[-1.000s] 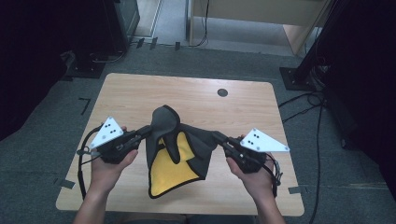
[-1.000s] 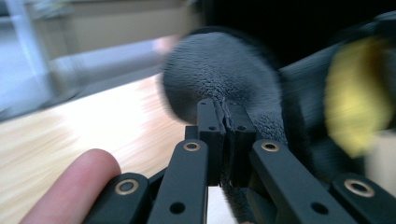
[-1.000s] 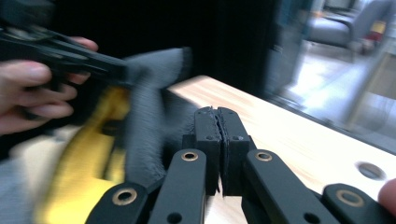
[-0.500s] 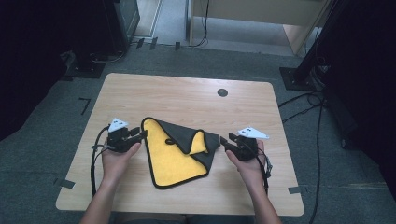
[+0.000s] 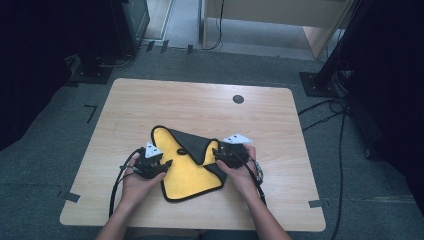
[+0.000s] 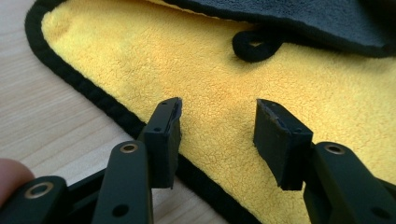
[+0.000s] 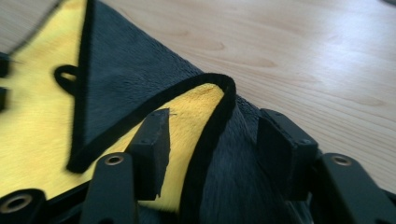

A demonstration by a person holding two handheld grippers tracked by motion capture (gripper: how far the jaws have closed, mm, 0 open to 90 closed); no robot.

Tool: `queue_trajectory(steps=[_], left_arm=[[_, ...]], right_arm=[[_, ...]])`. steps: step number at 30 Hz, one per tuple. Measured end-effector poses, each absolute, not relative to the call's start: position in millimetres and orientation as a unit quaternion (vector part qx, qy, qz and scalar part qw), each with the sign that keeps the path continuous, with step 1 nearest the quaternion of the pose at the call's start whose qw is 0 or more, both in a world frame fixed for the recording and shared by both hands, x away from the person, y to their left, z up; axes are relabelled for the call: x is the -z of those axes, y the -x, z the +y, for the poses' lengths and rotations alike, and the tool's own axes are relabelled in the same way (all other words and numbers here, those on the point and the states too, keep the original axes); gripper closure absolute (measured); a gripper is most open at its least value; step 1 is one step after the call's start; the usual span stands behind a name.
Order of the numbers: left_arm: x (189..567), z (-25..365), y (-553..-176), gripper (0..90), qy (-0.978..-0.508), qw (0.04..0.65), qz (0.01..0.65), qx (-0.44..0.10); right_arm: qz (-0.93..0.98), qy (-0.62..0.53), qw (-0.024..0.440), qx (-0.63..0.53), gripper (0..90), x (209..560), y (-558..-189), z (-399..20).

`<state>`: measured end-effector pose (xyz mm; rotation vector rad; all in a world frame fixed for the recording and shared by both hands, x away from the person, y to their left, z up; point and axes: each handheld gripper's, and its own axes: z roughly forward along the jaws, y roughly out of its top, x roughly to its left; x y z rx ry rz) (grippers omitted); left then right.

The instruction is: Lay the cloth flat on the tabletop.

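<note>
Both tongs, left (image 5: 167,163) and right (image 5: 216,151), have just been opening and now stand parted, gripping nothing, at opposite edges of a yellow-and-black cloth (image 5: 192,172) lying on the wooden table (image 5: 200,107). Its left border sits under the left tongs (image 6: 217,128), and a folded-over corner rises between the right tongs (image 7: 210,140). Soft, light and floppy, it looks easiest to pinch at the thick black hem.

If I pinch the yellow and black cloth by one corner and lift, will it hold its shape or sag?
Probably sag: the cloth lies limp on the table, a black flap folded over its yellow side, so it is likely floppy. The fleecy pile suggests light weight and decent grip for the pads. Pushed, it would likely bunch rather than slide.
</note>
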<state>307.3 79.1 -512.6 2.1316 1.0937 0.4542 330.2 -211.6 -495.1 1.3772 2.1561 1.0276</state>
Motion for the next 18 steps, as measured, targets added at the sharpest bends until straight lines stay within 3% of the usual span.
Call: queue_trajectory(steps=[2,3,5,8,11,16,18], left_arm=[[515.3,79.3,-305.4,49.8,-0.816,0.353,0.418,-0.184],[515.3,79.3,-305.4,49.8,-0.816,0.353,0.418,-0.184],[516.9,81.4,-305.2,50.1,-0.813,0.362,0.417,-0.183],[516.9,81.4,-305.2,50.5,-0.813,0.362,0.418,-0.183],[516.9,81.3,-305.2,50.5,-0.813,0.362,0.418,-0.184],[516.9,81.2,-305.4,50.5,-0.813,0.361,0.419,-0.184],[517.0,80.6,-305.9,50.5,-0.812,0.362,0.42,-0.185]], right_arm=[[0.783,-0.488,0.202,-0.329,69.7,500.2,-342.5,-208.2],[0.783,-0.488,0.202,-0.329,69.7,500.2,-342.5,-208.2],[0.769,-0.501,0.213,-0.336,82.3,492.4,-360.5,-219.0],[0.736,-0.529,0.238,-0.348,82.5,482.4,-375.7,-236.0],[0.658,-0.593,0.285,-0.367,71.1,465.8,-403.7,-279.4],[0.654,-0.587,0.29,-0.38,61.2,451.7,-403.8,-292.6],[0.68,-0.562,0.267,-0.388,59.4,450.1,-389.5,-280.4]])
